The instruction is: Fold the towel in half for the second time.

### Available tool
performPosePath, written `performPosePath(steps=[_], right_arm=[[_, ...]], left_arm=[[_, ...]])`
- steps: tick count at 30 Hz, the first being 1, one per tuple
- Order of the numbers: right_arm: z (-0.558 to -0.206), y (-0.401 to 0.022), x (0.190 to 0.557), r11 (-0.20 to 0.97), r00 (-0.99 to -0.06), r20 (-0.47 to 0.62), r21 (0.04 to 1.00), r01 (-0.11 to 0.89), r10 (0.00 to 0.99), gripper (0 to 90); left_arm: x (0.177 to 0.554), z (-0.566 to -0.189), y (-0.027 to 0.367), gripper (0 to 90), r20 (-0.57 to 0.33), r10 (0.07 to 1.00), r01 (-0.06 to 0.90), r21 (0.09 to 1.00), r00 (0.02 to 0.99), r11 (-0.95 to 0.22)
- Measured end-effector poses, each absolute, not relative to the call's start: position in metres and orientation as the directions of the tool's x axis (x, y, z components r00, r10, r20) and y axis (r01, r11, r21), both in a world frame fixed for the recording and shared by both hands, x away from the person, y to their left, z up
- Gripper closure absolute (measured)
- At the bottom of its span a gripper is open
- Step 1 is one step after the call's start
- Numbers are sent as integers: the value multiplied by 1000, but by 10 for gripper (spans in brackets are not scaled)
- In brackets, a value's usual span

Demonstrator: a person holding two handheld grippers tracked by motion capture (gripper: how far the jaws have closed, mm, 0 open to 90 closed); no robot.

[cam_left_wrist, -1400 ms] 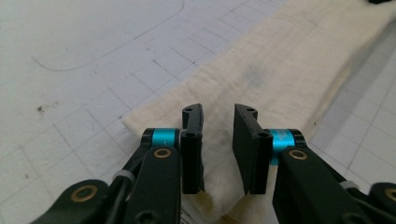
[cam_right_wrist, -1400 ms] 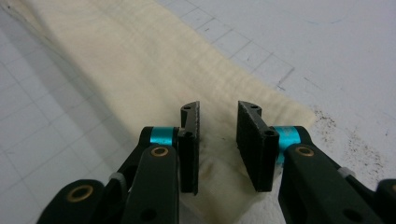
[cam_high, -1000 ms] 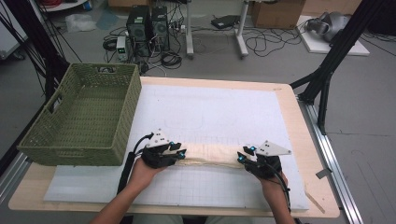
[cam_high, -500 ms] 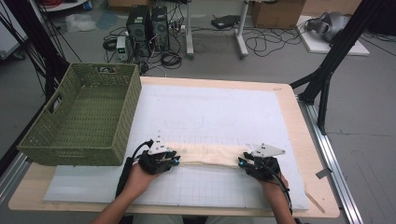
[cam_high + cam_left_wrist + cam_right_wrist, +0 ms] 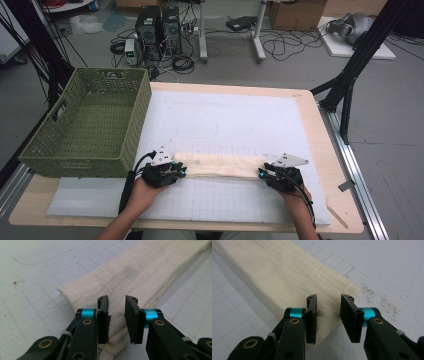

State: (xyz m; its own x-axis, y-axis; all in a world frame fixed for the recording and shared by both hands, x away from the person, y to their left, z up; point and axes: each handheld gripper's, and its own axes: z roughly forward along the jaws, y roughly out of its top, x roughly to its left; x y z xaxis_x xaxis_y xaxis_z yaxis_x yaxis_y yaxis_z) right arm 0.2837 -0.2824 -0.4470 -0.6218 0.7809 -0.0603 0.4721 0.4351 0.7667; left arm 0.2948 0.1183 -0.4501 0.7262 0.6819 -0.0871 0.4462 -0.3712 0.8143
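Cream folded cloth (image 5: 220, 166), faintly ribbed, with a grey smudge near its middle. White mat (image 5: 220, 125) printed with a thin grey grid, marked by dark specks and a faint pencilled curve. Pale wood desk (image 5: 320, 150) around the mat. Olive-green woven basket (image 5: 87, 125). Black left gripper (image 5: 116, 312) with turquoise rings and brass-coloured rivets; same black, turquoise and brass on the right gripper (image 5: 328, 312). Light grey plates atop both. Grey floor beyond, strewn with black cables.

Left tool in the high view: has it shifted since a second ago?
Yes. The left tool has dropped toward the near table edge, away from the green basket, its jaws closing over the folded cloth end.
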Motion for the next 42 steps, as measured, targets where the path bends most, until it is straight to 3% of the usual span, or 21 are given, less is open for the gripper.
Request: performPosePath(steps=[6, 15, 21, 29, 33, 40, 42], right_arm=[[-440, -284, 279, 434, -645, -75, 797, 419, 761, 616], [-421, -303, 268, 353, -603, -79, 867, 352, 794, 575], [-418, -314, 265, 325, -567, -74, 877, 355, 820, 539], [-414, -323, 262, 311, -497, -102, 880, 360, 862, 393], [-412, -328, 259, 301, -457, -110, 879, 370, 883, 276], [-414, -335, 258, 267, -429, -87, 886, 379, 899, 118], [-414, -335, 259, 258, -430, -76, 887, 384, 900, 117]], left_arm=[[296, -448, 124, 658, -120, 685, 450, 832, 718, -326], [297, -432, 138, 429, -133, 693, 392, 891, 709, -230], [298, -423, 148, 347, -139, 700, 360, 916, 700, -178], [299, -419, 152, 260, -144, 710, 341, 929, 689, -143], [299, -417, 151, 193, -137, 714, 325, 936, 686, -132], [300, -413, 153, 192, -140, 710, 311, 943, 690, -117], [300, -413, 154, 193, -140, 711, 312, 943, 690, -117]])
